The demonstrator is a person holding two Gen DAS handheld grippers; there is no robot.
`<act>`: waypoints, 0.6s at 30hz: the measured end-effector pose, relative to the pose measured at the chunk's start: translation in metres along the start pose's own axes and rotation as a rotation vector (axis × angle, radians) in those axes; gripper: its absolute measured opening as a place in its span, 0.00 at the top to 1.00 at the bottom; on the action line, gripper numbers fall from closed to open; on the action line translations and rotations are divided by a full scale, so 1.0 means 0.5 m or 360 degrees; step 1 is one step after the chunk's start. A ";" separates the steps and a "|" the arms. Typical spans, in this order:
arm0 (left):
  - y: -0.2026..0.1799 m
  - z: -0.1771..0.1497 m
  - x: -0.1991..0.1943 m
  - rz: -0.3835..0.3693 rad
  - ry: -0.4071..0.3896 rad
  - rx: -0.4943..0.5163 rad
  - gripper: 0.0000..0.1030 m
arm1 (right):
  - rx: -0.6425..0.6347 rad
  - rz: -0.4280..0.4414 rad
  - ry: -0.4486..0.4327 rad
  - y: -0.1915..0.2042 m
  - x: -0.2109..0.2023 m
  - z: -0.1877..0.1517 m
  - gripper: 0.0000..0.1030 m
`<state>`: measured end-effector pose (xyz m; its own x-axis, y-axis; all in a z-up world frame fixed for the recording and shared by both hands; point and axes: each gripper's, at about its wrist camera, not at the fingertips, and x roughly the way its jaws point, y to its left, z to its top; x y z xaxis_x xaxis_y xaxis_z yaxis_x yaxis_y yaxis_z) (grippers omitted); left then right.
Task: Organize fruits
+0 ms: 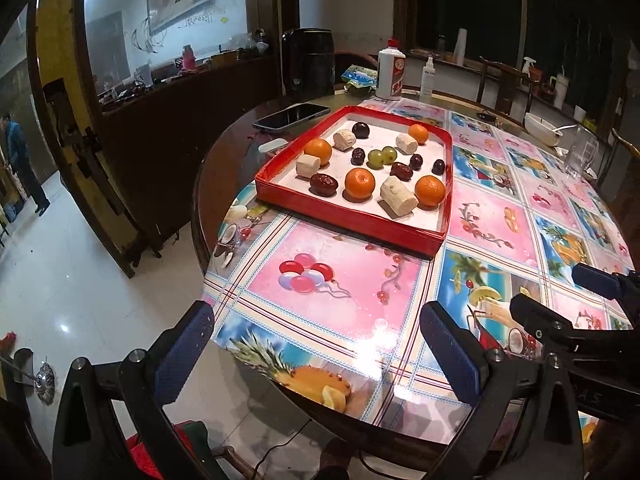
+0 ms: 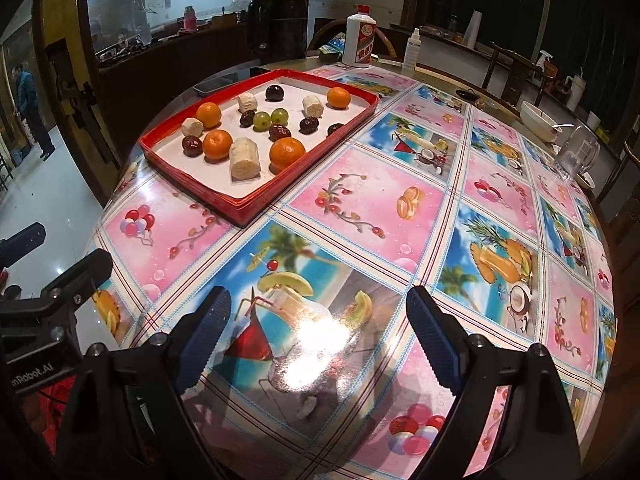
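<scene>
A red tray lies on the round table and holds mixed fruit. In it are several oranges, several pale cut sugarcane chunks, dark red dates, two green grapes and a dark plum. My left gripper hangs open over the table's near edge, well short of the tray. My right gripper is open too, above the tablecloth and to the right of the tray. Neither holds anything.
The table wears a glossy patterned cloth. A phone lies left of the tray. Behind it stand a white bottle, a spray bottle and a black kettle. A bowl and glass jug sit far right. A person stands at far left.
</scene>
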<state>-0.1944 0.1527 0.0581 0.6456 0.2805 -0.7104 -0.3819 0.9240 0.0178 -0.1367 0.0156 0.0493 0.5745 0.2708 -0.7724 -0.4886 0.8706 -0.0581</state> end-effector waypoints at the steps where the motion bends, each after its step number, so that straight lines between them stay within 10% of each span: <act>1: 0.001 0.000 0.000 -0.0004 0.0001 0.0006 0.01 | -0.0004 -0.0004 -0.0001 0.002 0.000 0.000 0.13; 18: -0.002 0.009 -0.004 -0.0042 -0.0069 0.0071 0.01 | 0.0008 -0.0027 0.0009 0.007 0.003 0.008 0.13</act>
<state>-0.1921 0.1522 0.0627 0.6834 0.2658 -0.6799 -0.3352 0.9416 0.0313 -0.1350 0.0207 0.0506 0.5789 0.2535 -0.7750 -0.4754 0.8771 -0.0682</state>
